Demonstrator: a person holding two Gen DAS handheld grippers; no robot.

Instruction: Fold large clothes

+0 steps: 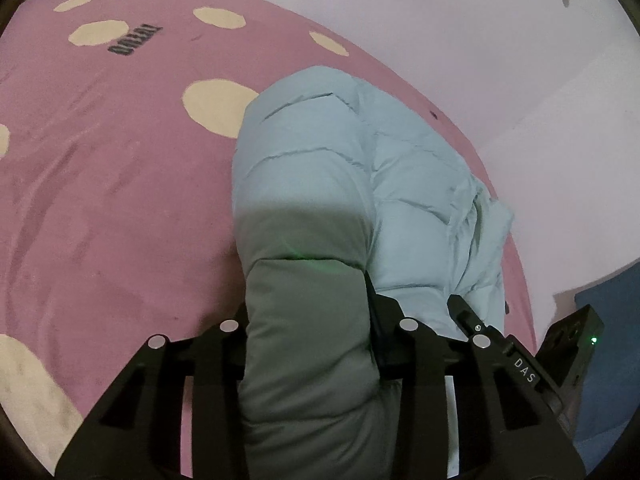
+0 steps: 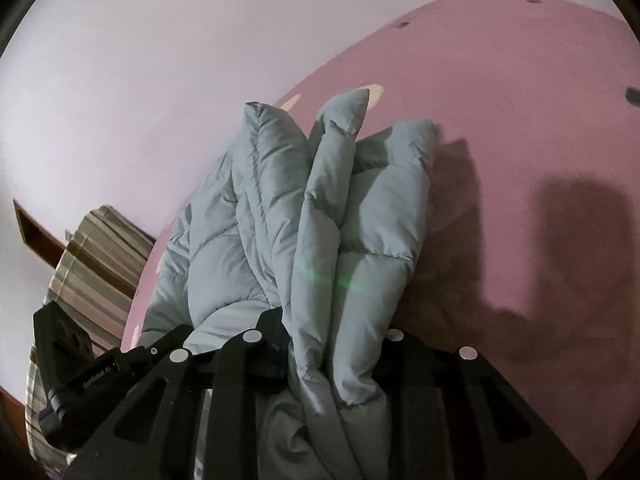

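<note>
A pale blue quilted puffer jacket (image 1: 320, 168) lies bunched on a pink bedspread (image 1: 112, 184) with cream spots. My left gripper (image 1: 308, 320) is shut on a thick fold of the jacket, which fills the space between its fingers. The other gripper's body (image 1: 520, 360) shows at the right of this view. In the right wrist view the jacket (image 2: 320, 220) stands in several puffy folds, and my right gripper (image 2: 332, 344) is shut on its lower edge. The fingertips of both grippers are hidden by the fabric.
A pale wall (image 1: 480, 40) runs along the bed's far side. A striped cloth (image 2: 88, 272) and a brown wooden edge (image 2: 36, 232) lie beyond the bed's left end in the right wrist view. The pink bedspread (image 2: 520, 160) stretches to the right.
</note>
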